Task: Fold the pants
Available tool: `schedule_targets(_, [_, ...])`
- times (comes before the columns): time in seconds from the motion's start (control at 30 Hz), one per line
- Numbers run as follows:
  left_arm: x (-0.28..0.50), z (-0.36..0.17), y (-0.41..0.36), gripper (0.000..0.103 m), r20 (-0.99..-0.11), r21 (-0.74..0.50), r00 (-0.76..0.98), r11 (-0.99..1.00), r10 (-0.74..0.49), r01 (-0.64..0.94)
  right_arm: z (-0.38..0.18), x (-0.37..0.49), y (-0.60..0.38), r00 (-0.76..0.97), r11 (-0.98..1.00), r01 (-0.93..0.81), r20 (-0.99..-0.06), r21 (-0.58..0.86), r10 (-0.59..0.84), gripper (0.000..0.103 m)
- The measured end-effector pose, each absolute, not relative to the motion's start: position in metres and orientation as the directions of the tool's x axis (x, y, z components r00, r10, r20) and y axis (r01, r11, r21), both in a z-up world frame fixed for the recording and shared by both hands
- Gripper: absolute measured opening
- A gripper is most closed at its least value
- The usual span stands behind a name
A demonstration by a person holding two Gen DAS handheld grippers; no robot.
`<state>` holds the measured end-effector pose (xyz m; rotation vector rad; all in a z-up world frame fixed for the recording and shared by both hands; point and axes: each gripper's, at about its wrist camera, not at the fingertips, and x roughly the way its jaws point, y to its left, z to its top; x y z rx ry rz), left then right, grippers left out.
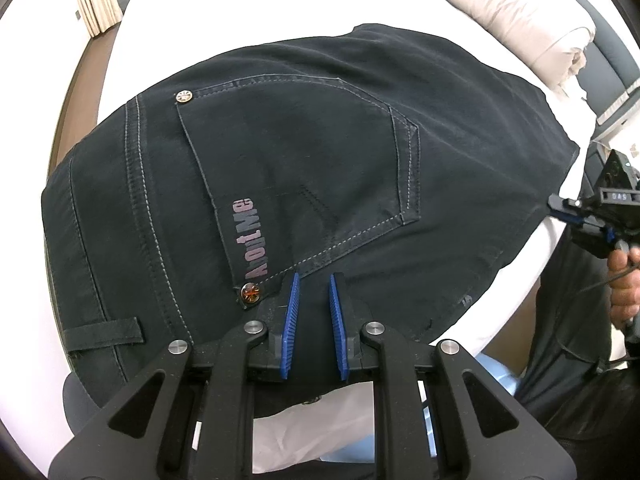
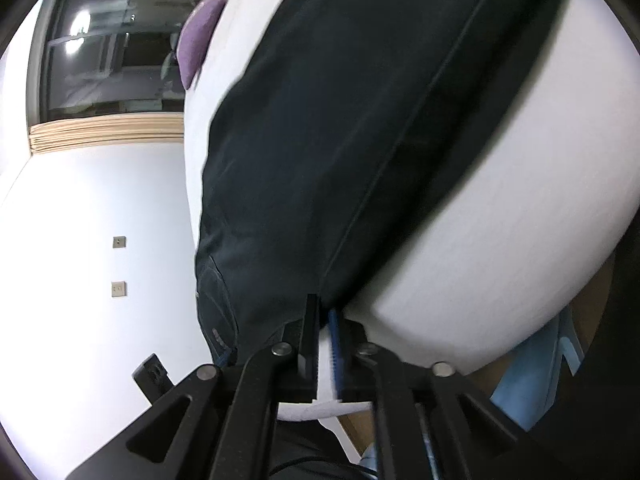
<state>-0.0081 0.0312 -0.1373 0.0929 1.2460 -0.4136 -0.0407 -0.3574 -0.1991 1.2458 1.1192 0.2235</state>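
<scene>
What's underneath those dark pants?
The dark pants lie on a white mattress, which shows bare around them. Whatever lies directly beneath the fabric is covered and cannot be seen.

Left wrist view looks steeply down, right wrist view shallower, both close over the shared pants (image 1: 320,168).
</scene>
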Motion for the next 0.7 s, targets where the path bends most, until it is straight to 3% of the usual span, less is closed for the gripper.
schedule_targets(0.03, [-0.008, -0.138, 0.031, 0.016, -0.932, -0.155, 0.256, 0.922, -0.255, 0.354, -0.200, -0.042, -0.368, 0.523, 0.340, 0.424, -0.534, 0.839, 0.665, 0.013])
schedule_targets(0.07, [-0.009, -0.139, 0.031, 0.016, -0.932, -0.154, 0.257, 0.922, -0.255, 0.355, -0.199, -0.043, -0.380, 0.547, 0.327, 0.435, -0.534, 0.839, 0.644, 0.023])
schedule_targets(0.13, [-0.009, -0.140, 0.031, 0.016, -0.931, -0.158, 0.256, 0.921, -0.259, 0.357, -0.198, -0.042, -0.402, 0.591, 0.327, 0.462, -0.562, 0.824, 0.579, 0.029])
schedule_targets(0.2, [-0.009, -0.142, 0.034, 0.016, -0.930, -0.164, 0.255, 0.921, -0.264, 0.354, -0.205, -0.038, -0.416, 0.608, 0.300, 0.473, -0.554, 0.828, 0.569, 0.025])
schedule_targets(0.23, [-0.009, -0.142, 0.033, 0.016, -0.931, -0.162, 0.256, 0.922, -0.262, 0.353, -0.210, -0.035, -0.421, 0.616, 0.273, 0.485, -0.545, 0.831, 0.569, 0.015])
schedule_targets(0.3, [-0.010, -0.143, 0.034, 0.016, -0.931, -0.159, 0.257, 0.923, -0.259, 0.351, -0.215, -0.036, -0.433, 0.625, 0.260, 0.489, -0.542, 0.833, 0.562, 0.009])
schedule_targets(0.57, [-0.008, -0.143, 0.034, 0.016, -0.932, -0.162, 0.254, 0.922, -0.260, 0.351, -0.215, -0.052, -0.431, 0.616, 0.288, 0.497, -0.566, 0.819, 0.548, 0.006])
schedule_targets(0.6, [-0.008, -0.142, 0.034, 0.016, -0.932, -0.162, 0.254, 0.923, -0.260, 0.350, -0.212, -0.050, -0.431, 0.607, 0.298, 0.498, -0.573, 0.814, 0.551, 0.008])
schedule_targets(0.67, [-0.008, -0.139, 0.033, 0.016, -0.931, -0.162, 0.257, 0.924, -0.259, 0.346, -0.201, -0.046, -0.430, 0.586, 0.329, 0.502, -0.595, 0.800, 0.551, 0.028])
schedule_targets(0.7, [-0.009, -0.136, 0.034, 0.016, -0.931, -0.156, 0.262, 0.926, -0.254, 0.343, -0.190, -0.047, -0.429, 0.576, 0.365, 0.501, -0.617, 0.785, 0.537, 0.033])
